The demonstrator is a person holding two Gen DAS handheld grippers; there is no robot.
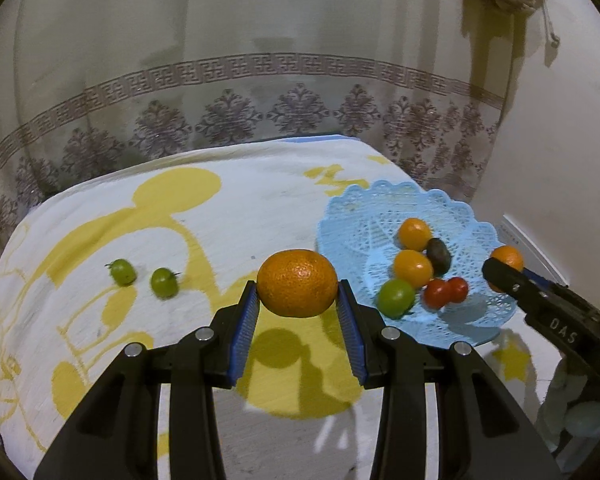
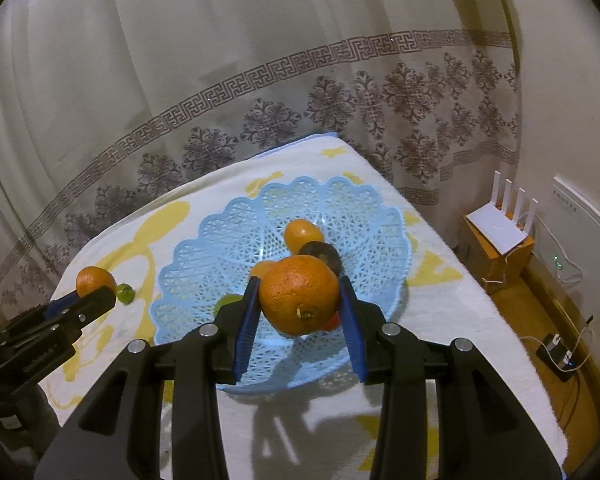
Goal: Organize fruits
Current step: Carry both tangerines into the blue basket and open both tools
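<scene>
While the right gripper (image 2: 298, 304) pinches its orange (image 2: 300, 300) over the blue basket (image 2: 188, 276), it should lower before releasing; the left gripper (image 1: 298, 300) pinches another orange (image 1: 297, 282).

Tabletop (image 1: 260, 208) under white cloth with yellow cartoon print. Blue lace-pattern basket (image 1: 384, 216) right of left tool (image 1: 298, 300); two small green fruits (image 1: 144, 278) left of it.

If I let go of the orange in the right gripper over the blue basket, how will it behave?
The orange is round, so it would probably roll toward the low centre of the lacy blue basket. It looks large beside the small fruits lying there, so it may knock them about. Its rind looks firm between the right gripper fingers, so bruising seems unlikely.
</scene>
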